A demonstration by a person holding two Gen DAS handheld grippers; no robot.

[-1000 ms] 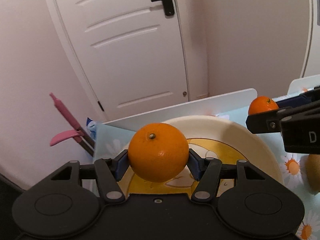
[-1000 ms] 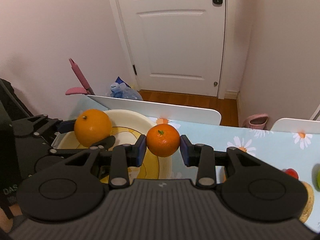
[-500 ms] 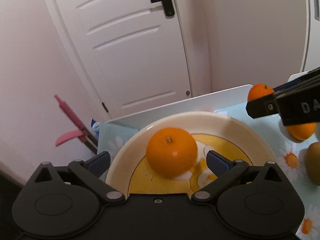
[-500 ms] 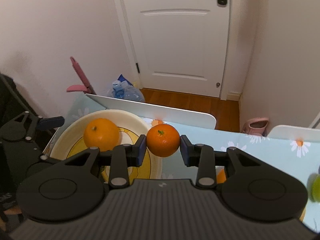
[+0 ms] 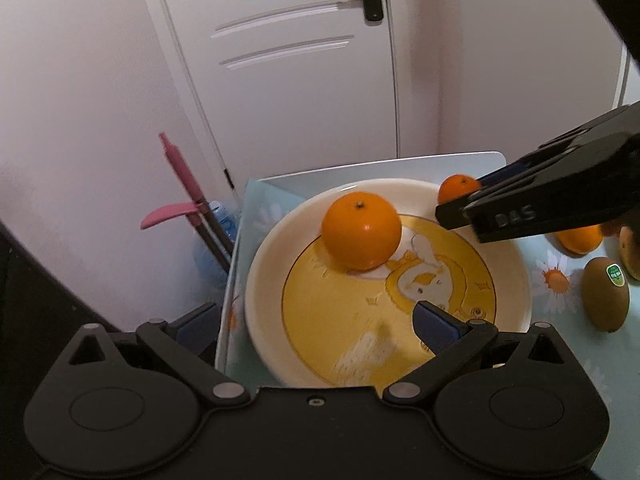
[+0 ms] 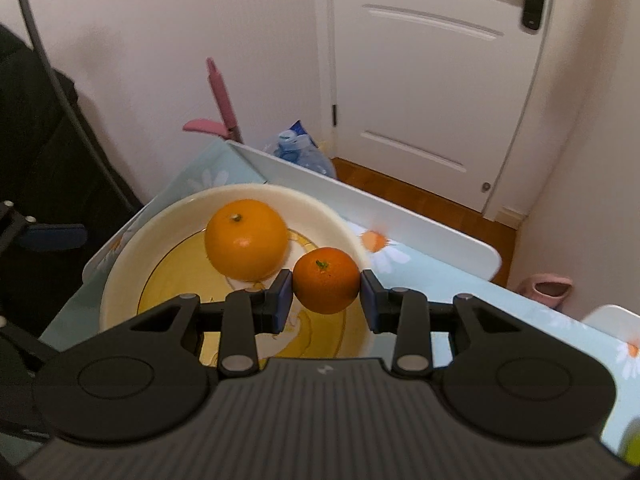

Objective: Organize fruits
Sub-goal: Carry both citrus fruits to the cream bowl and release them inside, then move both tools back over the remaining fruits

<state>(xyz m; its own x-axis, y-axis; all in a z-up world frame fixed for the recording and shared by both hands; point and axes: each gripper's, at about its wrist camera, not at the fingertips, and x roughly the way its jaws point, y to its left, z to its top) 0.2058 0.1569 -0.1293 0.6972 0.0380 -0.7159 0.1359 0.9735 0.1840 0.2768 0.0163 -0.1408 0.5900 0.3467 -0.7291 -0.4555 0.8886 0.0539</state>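
Right gripper (image 5: 460,210) is hiding most of small orange (image 5: 456,187); frame edge is cropping fruit (image 5: 630,254) beside kiwi (image 5: 605,294).

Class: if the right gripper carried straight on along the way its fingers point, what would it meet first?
The right gripper, shut on a small orange mandarin, would probably meet the far rim of the cream plate with the yellow centre first; depth is unclear, so it may pass above it.
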